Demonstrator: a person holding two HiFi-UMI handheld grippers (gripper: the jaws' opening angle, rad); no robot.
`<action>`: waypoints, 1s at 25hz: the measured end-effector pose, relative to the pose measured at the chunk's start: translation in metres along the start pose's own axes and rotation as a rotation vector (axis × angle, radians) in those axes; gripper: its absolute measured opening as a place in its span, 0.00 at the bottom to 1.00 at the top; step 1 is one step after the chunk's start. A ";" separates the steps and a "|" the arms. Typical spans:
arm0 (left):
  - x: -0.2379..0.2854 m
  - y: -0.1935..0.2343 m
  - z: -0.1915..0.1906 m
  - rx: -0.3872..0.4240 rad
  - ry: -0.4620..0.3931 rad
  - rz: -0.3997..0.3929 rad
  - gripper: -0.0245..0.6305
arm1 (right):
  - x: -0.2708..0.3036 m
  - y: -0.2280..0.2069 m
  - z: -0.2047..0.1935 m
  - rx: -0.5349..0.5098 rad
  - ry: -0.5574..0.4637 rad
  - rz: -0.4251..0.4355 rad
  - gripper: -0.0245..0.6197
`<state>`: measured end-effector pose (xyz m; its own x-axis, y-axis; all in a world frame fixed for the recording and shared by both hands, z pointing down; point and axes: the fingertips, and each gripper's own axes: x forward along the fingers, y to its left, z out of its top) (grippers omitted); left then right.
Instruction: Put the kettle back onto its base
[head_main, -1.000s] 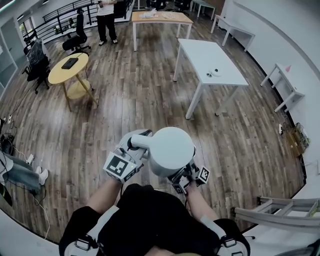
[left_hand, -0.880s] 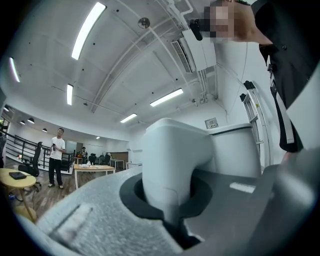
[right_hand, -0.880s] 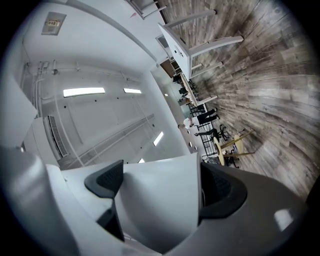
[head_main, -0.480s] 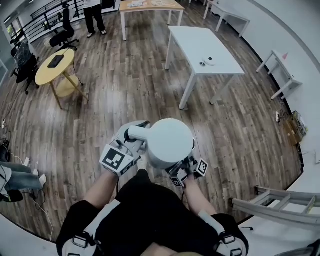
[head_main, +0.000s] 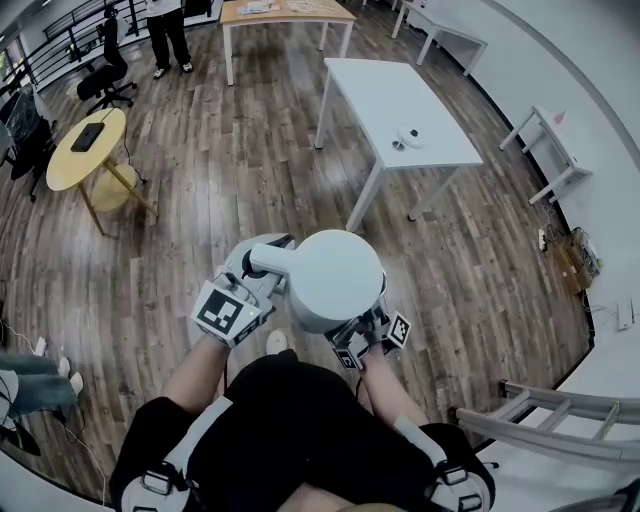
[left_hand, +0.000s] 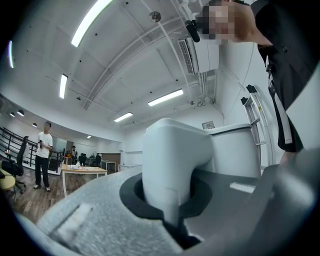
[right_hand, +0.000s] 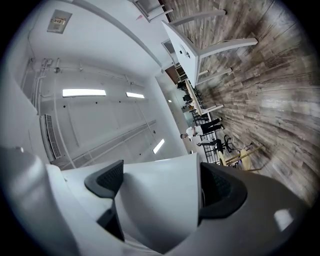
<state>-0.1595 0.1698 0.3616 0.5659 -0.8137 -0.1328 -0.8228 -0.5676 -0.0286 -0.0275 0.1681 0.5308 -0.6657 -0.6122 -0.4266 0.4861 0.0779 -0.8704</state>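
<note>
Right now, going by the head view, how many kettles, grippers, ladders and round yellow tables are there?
kettle: 1
grippers: 2 (left gripper, right gripper, both clamped on the kettle)
ladder: 1
round yellow table: 1
Total: 5

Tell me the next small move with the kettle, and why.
Probably carry the kettle forward toward the white table. Both grippers are clamped on it, the left gripper on its handle, the right gripper on its body, and it hangs over the wooden floor. A small pale object on that table may be the base, though it is too small to tell.
</note>
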 end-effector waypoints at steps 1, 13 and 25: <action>0.005 0.007 -0.001 -0.001 0.001 -0.002 0.04 | 0.006 -0.003 0.005 0.002 -0.003 -0.003 0.79; 0.037 0.082 -0.010 0.000 -0.008 -0.043 0.04 | 0.077 -0.028 0.035 -0.021 -0.024 0.010 0.79; 0.095 0.120 -0.027 -0.008 -0.012 -0.023 0.04 | 0.115 -0.040 0.094 -0.008 -0.010 -0.003 0.79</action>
<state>-0.2029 0.0208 0.3721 0.5839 -0.7989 -0.1444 -0.8092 -0.5871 -0.0236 -0.0699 0.0206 0.5393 -0.6613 -0.6206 -0.4213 0.4794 0.0823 -0.8737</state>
